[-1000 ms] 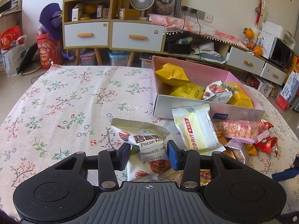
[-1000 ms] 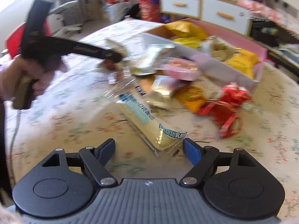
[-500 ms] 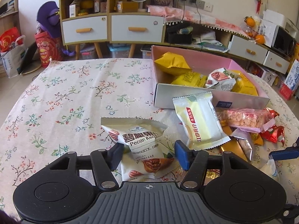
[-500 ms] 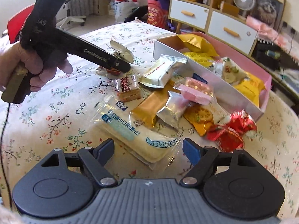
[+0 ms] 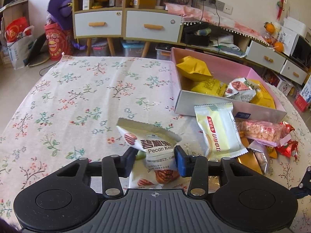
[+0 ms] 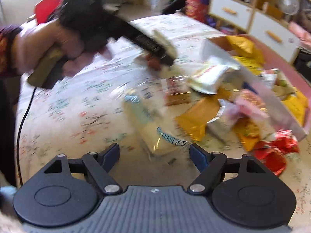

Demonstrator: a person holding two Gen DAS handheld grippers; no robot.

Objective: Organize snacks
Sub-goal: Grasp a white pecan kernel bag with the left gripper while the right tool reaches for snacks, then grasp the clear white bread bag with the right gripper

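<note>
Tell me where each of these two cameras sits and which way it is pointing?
Left wrist: sits on the left gripper, looking forward over the floral table at the pink box and cabinets; its fingers clamp a pecan packet.
Right wrist: sits on the right gripper, open, facing the blurred snack pile; the person's left hand shows, holding the other gripper.
Shared: both see the pink box, the pecan packet and the white-and-yellow packet.
</note>
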